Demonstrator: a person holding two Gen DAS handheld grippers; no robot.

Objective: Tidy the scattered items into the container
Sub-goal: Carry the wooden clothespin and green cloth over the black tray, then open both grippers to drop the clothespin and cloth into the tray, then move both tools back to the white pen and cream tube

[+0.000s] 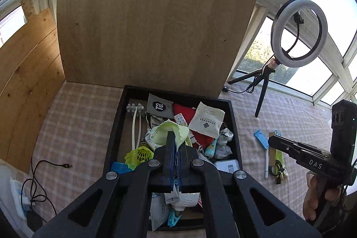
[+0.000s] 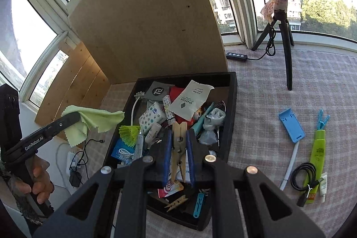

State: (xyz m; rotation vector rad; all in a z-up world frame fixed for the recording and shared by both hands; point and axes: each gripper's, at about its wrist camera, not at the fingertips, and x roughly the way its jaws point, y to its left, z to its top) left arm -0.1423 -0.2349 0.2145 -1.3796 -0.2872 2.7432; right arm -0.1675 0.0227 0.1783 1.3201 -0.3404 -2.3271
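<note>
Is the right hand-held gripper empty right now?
No, the right hand-held gripper is shut on a wooden clothespin, held above the black tray.

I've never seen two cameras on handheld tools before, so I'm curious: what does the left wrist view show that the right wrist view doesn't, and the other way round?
Only the left wrist view shows the right gripper from outside, over the table, and the whole ring light.

Only the right wrist view shows the wooden clothespin clamped in that gripper, and the left gripper from outside, holding the green cloth.

Both show the black tray full of small items, and the blue holder and coiled black cable lying on the checked tablecloth.
</note>
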